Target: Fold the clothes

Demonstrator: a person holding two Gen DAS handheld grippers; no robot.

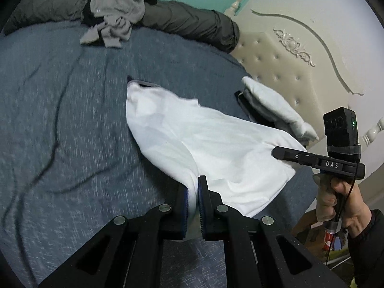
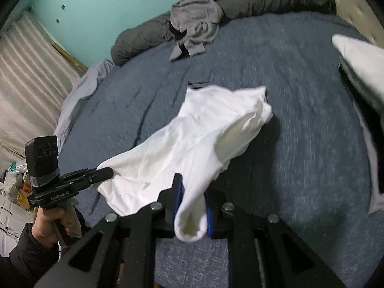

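Both grippers (image 1: 193, 192) (image 2: 192, 206) clamped — white garment (image 1: 216, 139)

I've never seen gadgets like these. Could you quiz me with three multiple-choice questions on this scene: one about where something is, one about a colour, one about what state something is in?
1. Where is the grey clothes heap?
A. at the bed's far edge, against the dark rolled bedding
B. on the floor
C. between the grippers

2. What colour is the held shirt?
A. grey
B. white
C. black

3. What is the left gripper doing?
A. hanging open over the blanket
B. lying on the bed
C. shut on the shirt

Answers: 1 A, the heap rests against the bedding. 2 B, its cloth is plainly white. 3 C, shirt cloth is pinched between its pads; the right gripper grips it too.
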